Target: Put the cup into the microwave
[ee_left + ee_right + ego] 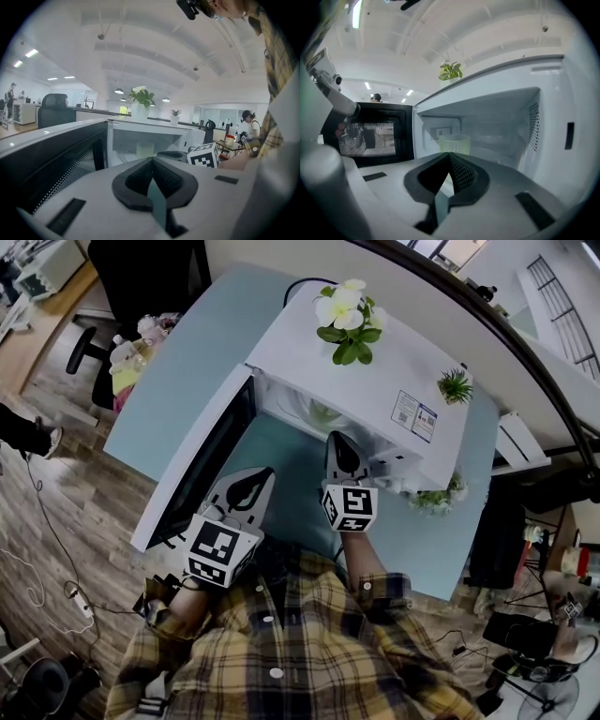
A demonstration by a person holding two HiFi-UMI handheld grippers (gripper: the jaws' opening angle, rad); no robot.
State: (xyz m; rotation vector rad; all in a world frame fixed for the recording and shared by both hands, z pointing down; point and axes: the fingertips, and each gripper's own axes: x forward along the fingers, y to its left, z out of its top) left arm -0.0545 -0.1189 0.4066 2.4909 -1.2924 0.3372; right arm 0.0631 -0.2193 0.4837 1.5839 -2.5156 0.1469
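Note:
A pale green translucent cup (323, 413) (145, 149) (454, 144) stands upright inside the white microwave (375, 371), on its floor toward the back. The microwave's dark-windowed door (202, 465) (51, 159) (370, 136) is swung wide open to the left. My right gripper (341, 439) (450, 155) is shut and holds nothing. It sits just in front of the opening and points at the cup. My left gripper (251, 476) (151, 160) is also shut and holds nothing. It hovers lower left of the opening, next to the open door.
The microwave sits on a light blue table (187, 362). A white-flowered pot (345, 315) and a small green plant (455, 385) stand on its top. Another plant (436, 495) is at its right front corner. A black office chair (141, 277) and small items (141, 343) are at the far left.

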